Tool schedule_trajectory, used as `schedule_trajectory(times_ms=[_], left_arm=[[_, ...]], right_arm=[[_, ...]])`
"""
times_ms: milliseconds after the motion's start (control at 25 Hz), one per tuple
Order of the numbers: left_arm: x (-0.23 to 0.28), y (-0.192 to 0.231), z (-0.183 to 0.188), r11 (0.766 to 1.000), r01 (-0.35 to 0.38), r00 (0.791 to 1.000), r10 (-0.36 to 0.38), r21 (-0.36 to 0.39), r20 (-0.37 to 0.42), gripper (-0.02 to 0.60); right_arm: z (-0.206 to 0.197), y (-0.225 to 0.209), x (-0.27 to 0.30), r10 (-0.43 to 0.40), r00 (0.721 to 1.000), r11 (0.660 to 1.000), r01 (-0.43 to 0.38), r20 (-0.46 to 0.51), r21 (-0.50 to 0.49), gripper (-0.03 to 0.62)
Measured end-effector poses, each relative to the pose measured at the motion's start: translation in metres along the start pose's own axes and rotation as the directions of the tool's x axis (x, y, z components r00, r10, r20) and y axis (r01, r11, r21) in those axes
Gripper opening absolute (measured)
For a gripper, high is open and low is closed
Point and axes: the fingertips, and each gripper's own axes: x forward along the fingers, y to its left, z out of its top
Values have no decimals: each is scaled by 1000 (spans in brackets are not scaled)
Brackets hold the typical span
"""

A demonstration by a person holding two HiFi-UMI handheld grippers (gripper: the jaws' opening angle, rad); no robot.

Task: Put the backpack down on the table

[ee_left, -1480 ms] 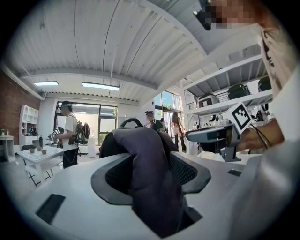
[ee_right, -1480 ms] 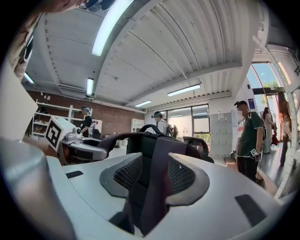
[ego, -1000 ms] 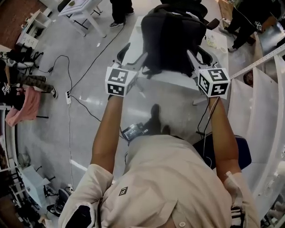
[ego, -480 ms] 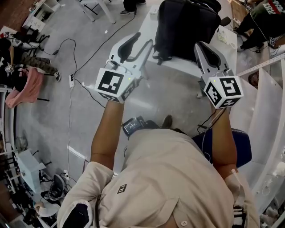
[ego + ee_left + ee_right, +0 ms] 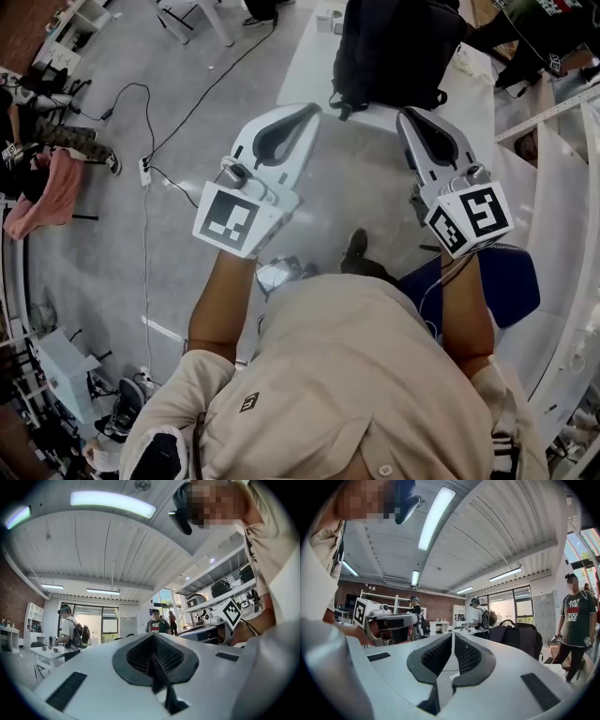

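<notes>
The grey floor (image 5: 112, 281) fills most of the head view, with a dark cable (image 5: 187, 117) running across it on the left and a pink cloth (image 5: 47, 202) lying at the far left edge. The person's beige shirt (image 5: 347, 394) takes up the near part of the picture, and a blue chair (image 5: 511, 286) stands at the right beside it.

The white bench (image 5: 309, 66) lies at the far side, and the black backpack (image 5: 398, 47) sits on it, free of both grippers. From the right gripper view the backpack (image 5: 518, 639) stands upright to the right, its top handle raised.

The left gripper (image 5: 307, 111) and the right gripper (image 5: 405, 114) are held side by side on the near side of the backpack, well apart from each other, their tips at the bench's near edge in the head view. The fingers of both have just been closing. On the left gripper (image 5: 152, 637) the dark pads meet, with nothing between them. On the right gripper (image 5: 452, 637) only a thin slit is left, also empty.
</notes>
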Motion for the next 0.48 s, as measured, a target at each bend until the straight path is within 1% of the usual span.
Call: schedule_trajectory(times_ms=[160, 240, 320, 400, 480], left_arm=[[1, -18, 2, 998, 58, 998, -58, -28, 10, 14], [-18, -29, 4, 997, 64, 998, -65, -47, -3, 14], [-50, -44, 19, 996, 68, 997, -70, -59, -17, 15], [-71, -61, 33, 993, 100, 995, -100, -62, 2, 14], [-77, -72, 34, 989, 131, 991, -131, -63, 4, 14]], right_arm=[[-1, 12, -12, -27, 1000, 1000, 27, -8, -13, 36], [-1, 32, -21, -19, 1000, 1000, 19, -19, -11, 35], [8, 65, -37, -10, 999, 1000, 10, -36, 0, 35], [19, 86, -56, -29, 998, 1000, 29, -49, -5, 34], [24, 90, -71, -67, 996, 998, 66, -54, -21, 32]])
